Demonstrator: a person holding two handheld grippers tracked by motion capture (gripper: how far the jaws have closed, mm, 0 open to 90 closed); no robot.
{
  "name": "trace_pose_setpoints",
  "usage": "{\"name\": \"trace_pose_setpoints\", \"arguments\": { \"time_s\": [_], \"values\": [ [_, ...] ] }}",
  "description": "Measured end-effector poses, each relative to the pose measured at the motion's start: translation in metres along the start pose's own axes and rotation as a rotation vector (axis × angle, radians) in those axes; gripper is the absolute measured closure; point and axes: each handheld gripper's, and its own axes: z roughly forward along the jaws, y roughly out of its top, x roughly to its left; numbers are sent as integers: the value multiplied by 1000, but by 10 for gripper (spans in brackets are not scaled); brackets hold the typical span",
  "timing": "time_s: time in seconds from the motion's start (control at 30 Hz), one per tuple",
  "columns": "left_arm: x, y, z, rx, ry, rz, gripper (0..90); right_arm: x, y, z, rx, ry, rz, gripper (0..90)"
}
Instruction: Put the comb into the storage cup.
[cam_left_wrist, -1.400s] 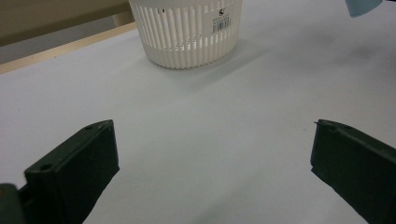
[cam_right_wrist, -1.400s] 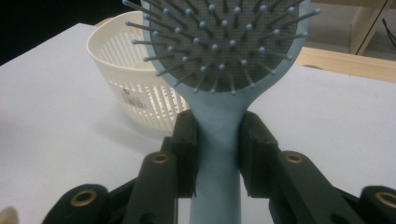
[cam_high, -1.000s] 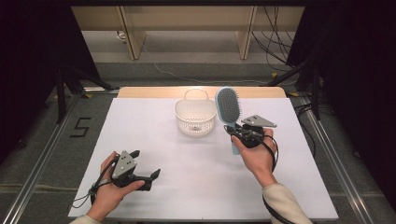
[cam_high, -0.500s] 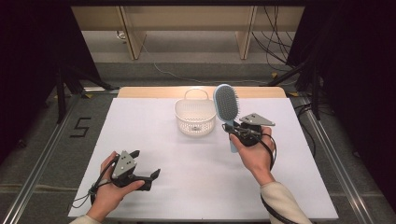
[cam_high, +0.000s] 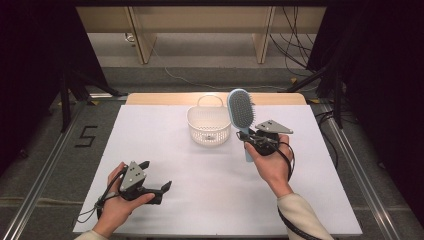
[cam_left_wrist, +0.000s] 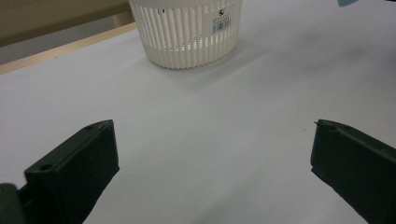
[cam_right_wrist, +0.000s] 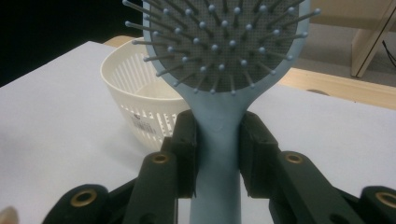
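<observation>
High view shows the right gripper (cam_high: 250, 138) clamped on the neck of a blue hairbrush (cam_high: 240, 111), held upright just right of the white basket (cam_high: 208, 127) near the table's (cam_high: 150, 135) far edge. Best carry it left over the rim, then tilt the head down before letting go. The left gripper (cam_high: 156, 176) rests spread and empty near the front-left corner.

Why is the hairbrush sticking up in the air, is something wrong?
Nothing is wrong. The right gripper is clamped on the handle of the blue hairbrush, holding it upright beside the white basket. Nothing looks spilled or broken. The left gripper rests open, low over the table.
</observation>
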Motion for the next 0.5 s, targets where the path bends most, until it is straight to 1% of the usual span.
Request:
{"name": "trace_pose_setpoints", "arguments": {
  "time_s": [0.5],
  "values": [
    [0, 0, 0, 2, 0, 1, 3, 1, 4, 2, -15, 1, 2, 707]
  ]
}}
